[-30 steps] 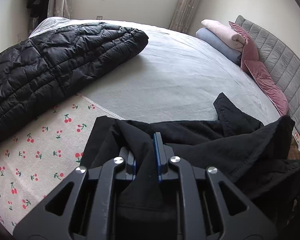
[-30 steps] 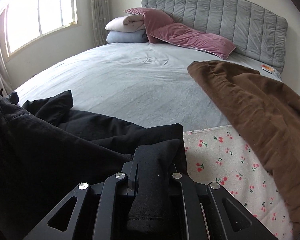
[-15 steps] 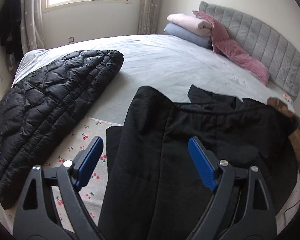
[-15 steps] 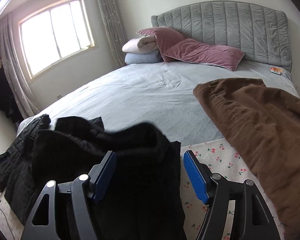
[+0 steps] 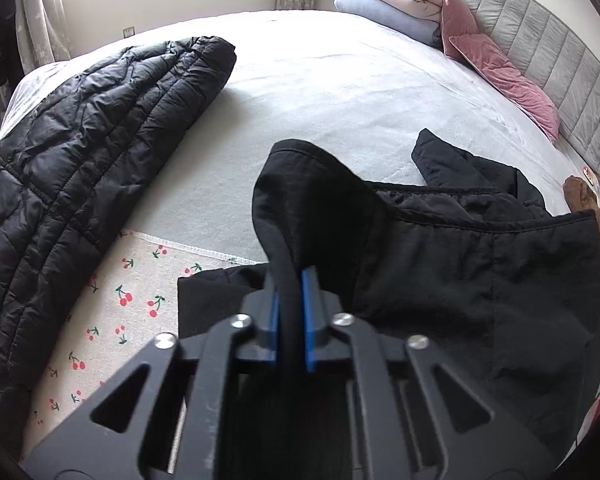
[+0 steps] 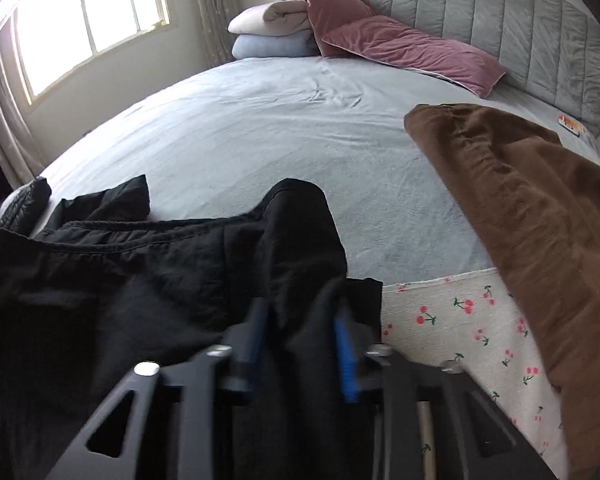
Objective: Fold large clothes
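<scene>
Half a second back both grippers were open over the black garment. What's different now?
Both have closed again: the left gripper pinches a fold of the black garment, and the right gripper has bunched fabric between its fingers. The quilted jacket, brown garment and pillows lie unchanged.

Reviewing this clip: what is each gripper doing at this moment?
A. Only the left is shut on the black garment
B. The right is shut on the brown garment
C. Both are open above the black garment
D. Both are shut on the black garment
D: the left gripper pinches a fold of the black garment between its blue pads, and the right gripper likewise has black fabric clamped between its pads.
</scene>
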Available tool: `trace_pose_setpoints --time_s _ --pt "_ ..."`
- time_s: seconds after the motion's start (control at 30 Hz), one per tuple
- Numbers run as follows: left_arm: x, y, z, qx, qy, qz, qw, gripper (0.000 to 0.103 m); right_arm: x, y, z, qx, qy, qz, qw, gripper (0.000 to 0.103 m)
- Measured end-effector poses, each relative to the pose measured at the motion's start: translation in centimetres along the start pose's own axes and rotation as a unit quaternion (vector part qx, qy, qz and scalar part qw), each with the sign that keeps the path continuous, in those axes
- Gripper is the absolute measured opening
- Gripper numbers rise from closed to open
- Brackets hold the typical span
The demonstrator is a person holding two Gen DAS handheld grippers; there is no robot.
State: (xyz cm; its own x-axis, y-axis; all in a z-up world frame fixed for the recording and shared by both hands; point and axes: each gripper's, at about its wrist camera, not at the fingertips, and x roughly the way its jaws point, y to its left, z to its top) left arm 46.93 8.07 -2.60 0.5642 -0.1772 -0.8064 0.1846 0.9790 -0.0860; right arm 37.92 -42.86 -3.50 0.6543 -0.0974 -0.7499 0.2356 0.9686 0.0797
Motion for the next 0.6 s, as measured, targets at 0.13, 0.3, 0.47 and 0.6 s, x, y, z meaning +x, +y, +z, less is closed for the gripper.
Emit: trace_pose_setpoints --time_s 0.13,0.3,0.47,0.6 --pt "-4.6 -1.6 0.7 0.015 -0.099 0.035 0.9944 0.007 -3.7 2.5 0.5 -0.054 -0.086 -0.077 0.992 0.006" --pt "-9.4 -1.9 4.0 -0.013 -0.235 0.085 0.9682 0.007 -6.0 4.1 4.1 -0.062 -0.181 -0.164 0.968 0.006" --pt "-5.3 -2.6 6.5 -0.008 -0.263 0.149 0.9531 0.009 -1.1 5.2 7.0 -0.055 -0.177 -0.212 0.960 0.006" --pt "3.5 -2.2 5.9 0.000 -0.185 0.208 0.9606 0.011 7.3 5.6 5.8 -0.087 -0.091 -0.237 0.963 0.008"
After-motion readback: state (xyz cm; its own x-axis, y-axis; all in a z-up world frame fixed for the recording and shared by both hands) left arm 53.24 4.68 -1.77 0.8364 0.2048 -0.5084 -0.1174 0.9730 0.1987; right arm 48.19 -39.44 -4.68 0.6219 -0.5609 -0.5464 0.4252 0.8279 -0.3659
